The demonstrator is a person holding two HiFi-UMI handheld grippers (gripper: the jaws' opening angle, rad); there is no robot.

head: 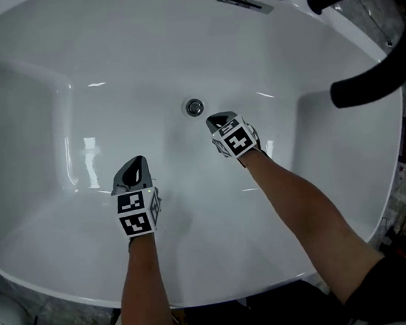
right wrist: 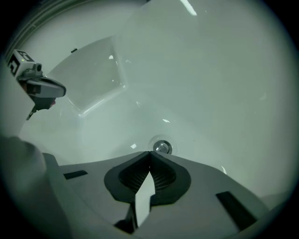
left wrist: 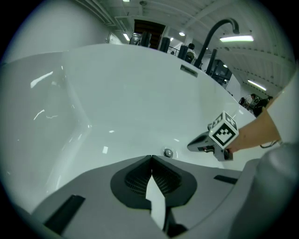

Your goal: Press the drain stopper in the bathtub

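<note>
Chrome drain stopper (head: 195,107) is sitting just past your right gripper (head: 217,121). You're holding it and your left gripper (head: 138,162) clenched, empty.

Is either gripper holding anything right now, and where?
Nothing is held: the left gripper and right gripper are both shut and empty inside the bathtub.

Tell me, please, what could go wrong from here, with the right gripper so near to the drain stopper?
1. The right gripper, jaws shut, seems to point slightly to one side of the small drain stopper; a push now may land on its rim and not press it down.
2. The bathtub is glossy and curved, so the narrow tip could slide off the shiny stopper and scrape the white surface.
</note>
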